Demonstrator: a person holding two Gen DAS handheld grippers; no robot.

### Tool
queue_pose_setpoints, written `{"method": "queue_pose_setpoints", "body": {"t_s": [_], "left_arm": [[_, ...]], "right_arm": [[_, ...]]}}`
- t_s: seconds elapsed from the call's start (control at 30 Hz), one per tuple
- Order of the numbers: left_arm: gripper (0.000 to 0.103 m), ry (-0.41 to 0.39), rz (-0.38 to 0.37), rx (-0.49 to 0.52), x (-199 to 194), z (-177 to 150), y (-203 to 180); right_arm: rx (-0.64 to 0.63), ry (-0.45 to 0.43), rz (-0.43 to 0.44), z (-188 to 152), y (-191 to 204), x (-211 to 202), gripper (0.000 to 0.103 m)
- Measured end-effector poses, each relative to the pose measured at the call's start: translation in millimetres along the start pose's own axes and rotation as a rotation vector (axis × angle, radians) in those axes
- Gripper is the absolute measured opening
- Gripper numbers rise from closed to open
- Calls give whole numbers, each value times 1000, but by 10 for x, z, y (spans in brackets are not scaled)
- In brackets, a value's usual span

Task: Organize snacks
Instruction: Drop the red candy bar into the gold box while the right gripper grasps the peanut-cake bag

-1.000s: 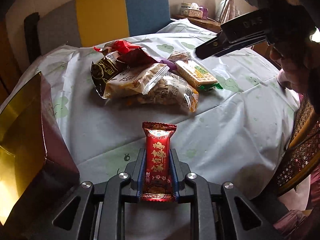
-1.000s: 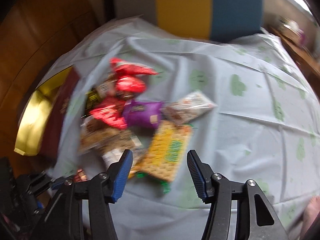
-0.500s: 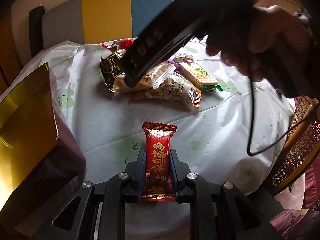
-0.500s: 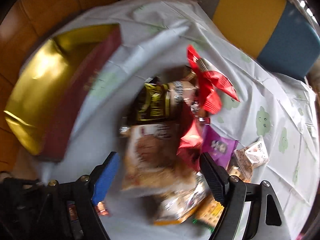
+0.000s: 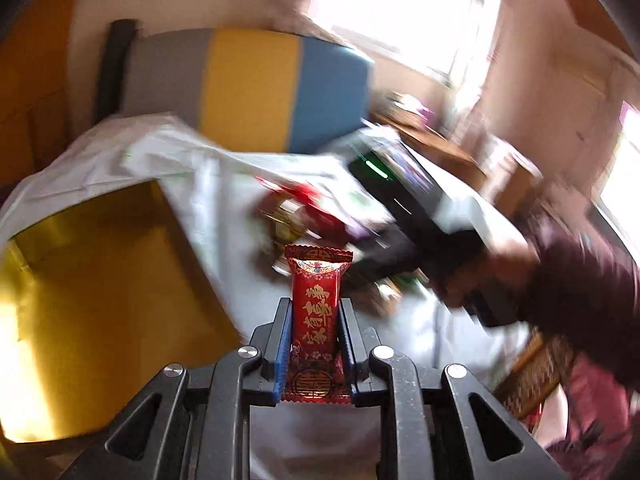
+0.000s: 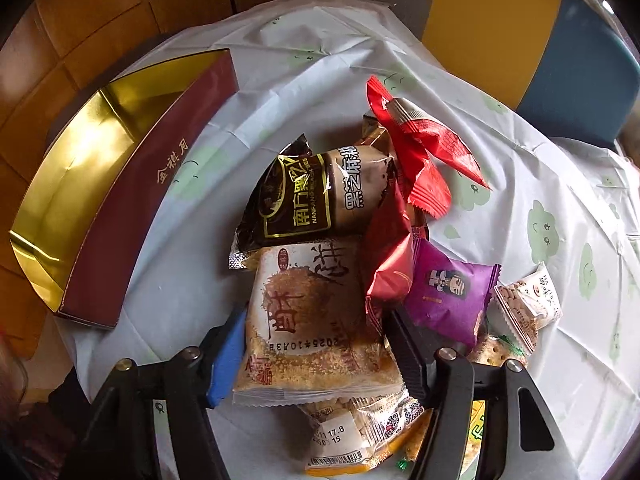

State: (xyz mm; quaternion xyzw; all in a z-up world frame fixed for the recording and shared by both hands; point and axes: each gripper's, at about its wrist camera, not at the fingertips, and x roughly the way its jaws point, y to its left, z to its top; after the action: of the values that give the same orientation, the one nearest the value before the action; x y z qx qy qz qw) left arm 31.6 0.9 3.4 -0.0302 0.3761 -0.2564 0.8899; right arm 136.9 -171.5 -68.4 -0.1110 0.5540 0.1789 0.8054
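My left gripper (image 5: 314,308) is shut on a small red candy bar (image 5: 318,276) with gold lettering, held up off the table next to the open gold-lined box (image 5: 100,300). My right gripper (image 6: 316,320) points steeply down at the snack pile, and its jaws are closing. A beige pastry packet (image 6: 304,344) lies flat between them, with the blue pad and the black pad right at its two side edges. The packet looks unsqueezed. The box with its maroon wall (image 6: 152,184) stands to the pile's left.
The pile holds a black sesame packet (image 6: 304,204), red packets (image 6: 420,140), a purple packet (image 6: 452,292), a peanut pack (image 6: 528,308) and a barcoded packet (image 6: 360,432). A grey, yellow and blue chair (image 6: 500,20) stands behind the table. A person's sleeve (image 5: 580,280) is at the right.
The left gripper has risen and swung toward the gold box, still holding the candy. The right gripper has settled over the beige packet and its jaws have narrowed around it.
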Motion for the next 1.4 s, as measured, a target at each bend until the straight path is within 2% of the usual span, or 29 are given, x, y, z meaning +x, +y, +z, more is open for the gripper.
{"method": "queue_pose_setpoints", "body": {"t_s": [0.1, 0.13, 0.2, 0.27, 0.43, 0.53, 0.77, 0.87, 1.03, 1.17, 1.4], "left_arm": [[22, 18, 62, -152, 28, 175, 390], [22, 42, 94, -227, 79, 234, 588], [22, 71, 157, -315, 155, 309, 868], [22, 86, 206, -352, 206, 307, 1048], [22, 147, 265, -444, 540, 415, 1421], [22, 174, 274, -474, 742, 494, 1558], [23, 183, 288, -541, 1187, 755, 1764], [31, 161, 290, -547, 1313, 886, 1823], [32, 175, 297, -515, 1331, 919, 1794], [32, 151, 332, -484, 1108, 796, 1710], [32, 116, 451, -360, 567, 420, 1347]], "right_arm": [[-4, -22, -4, -36, -10, 10, 67], [-10, -30, -5, -50, -4, 5, 67], [-14, -41, -5, -55, -10, 37, 67], [-17, -48, -2, -75, -1, 17, 67], [-11, -61, 14, -125, -24, 3, 67], [-12, -59, 15, -111, -31, -20, 67], [-25, -46, 10, -73, 1, -4, 67], [-30, -42, 10, -61, 14, 31, 67], [-36, -43, 2, -60, 18, 42, 67], [-48, -43, -11, -70, 38, 62, 67], [-68, -55, -40, -87, 79, 88, 66]]}}
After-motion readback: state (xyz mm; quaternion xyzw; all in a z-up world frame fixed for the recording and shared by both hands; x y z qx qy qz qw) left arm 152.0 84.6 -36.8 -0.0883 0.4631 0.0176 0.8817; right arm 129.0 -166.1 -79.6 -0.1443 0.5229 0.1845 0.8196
